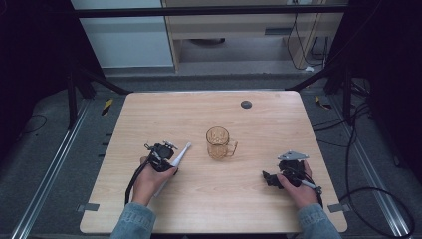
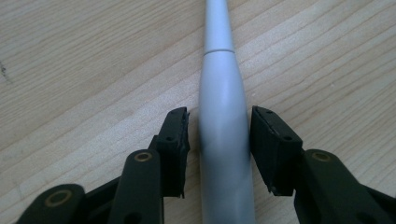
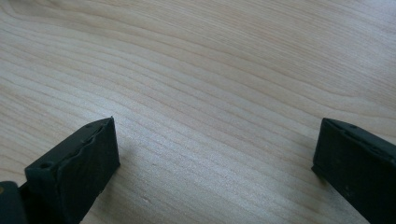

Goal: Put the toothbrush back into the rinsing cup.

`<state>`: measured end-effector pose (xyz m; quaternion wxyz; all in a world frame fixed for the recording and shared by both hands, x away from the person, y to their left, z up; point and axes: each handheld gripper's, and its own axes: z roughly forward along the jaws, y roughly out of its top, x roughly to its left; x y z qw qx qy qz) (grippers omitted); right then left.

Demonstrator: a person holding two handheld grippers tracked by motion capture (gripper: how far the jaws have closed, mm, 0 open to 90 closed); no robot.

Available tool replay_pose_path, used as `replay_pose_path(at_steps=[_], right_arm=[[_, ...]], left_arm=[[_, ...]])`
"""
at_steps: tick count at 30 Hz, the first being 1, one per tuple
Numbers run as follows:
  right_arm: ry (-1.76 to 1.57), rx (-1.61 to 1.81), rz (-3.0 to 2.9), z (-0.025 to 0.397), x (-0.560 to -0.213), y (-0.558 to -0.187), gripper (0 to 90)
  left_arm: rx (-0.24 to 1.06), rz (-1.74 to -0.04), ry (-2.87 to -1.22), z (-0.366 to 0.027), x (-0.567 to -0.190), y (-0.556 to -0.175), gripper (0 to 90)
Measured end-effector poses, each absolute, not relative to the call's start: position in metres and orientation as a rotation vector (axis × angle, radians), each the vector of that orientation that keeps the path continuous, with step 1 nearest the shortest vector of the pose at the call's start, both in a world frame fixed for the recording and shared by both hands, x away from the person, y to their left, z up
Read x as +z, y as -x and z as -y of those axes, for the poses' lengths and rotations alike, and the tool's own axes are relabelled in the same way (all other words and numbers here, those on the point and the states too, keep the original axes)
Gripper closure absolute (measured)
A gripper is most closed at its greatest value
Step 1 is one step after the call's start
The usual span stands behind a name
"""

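Toothbrush [image 2: 224, 116], one, white and electric-style, lies flat on the wooden counter [image 1: 278, 119] at its near left, slim neck and head pointing far-right toward the middle. It looks light and rigid, with smooth rounded plastic that could slip or roll under a pinch. The best place to hold it seems to be the thick handle body, squarely across its width, not the thin neck.

The left hand-held gripper [image 2: 219, 140] straddles that handle: one black jaw on each side, narrow gaps remaining, not yet clamped. In the high view the toothbrush [image 1: 175, 160] runs partly beneath the left hand-held gripper [image 1: 161, 155].

One amber glass mug [image 1: 219, 143] stands upright at the counter's centre, just right of the brush head, handle pointing right. It appears empty and breakable.

The right hand-held gripper [image 1: 271, 179] rests at the near right, well apart from the mug, jaws spread wide over bare wood and holding nothing. Two hand-held grippers in all. One small dark disc [image 1: 246, 104] sits near the far edge.
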<state>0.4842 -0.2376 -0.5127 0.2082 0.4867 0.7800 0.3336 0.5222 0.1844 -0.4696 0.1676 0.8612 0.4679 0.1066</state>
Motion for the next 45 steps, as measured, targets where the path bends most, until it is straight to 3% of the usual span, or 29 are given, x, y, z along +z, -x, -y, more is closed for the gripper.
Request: replay_pose_path(at_steps=[4, 25, 45], right_arm=[[-1.355, 0.929, -2.171, 0.238, -0.513, -0.484, 0.4], [-1.353, 0.928, -2.172, 0.238, -0.513, -0.485, 0.4], [-1.349, 0.927, -2.173, 0.238, -0.513, -0.485, 0.4]], left_arm=[[0.286, -1.326, -2.434, -0.187, -0.47, -0.522, 65.7], [0.378, -1.267, -2.305, -0.198, -0.425, -0.512, 66.4], [0.437, -1.157, -2.28, -0.178, -0.376, -0.513, 66.4]])
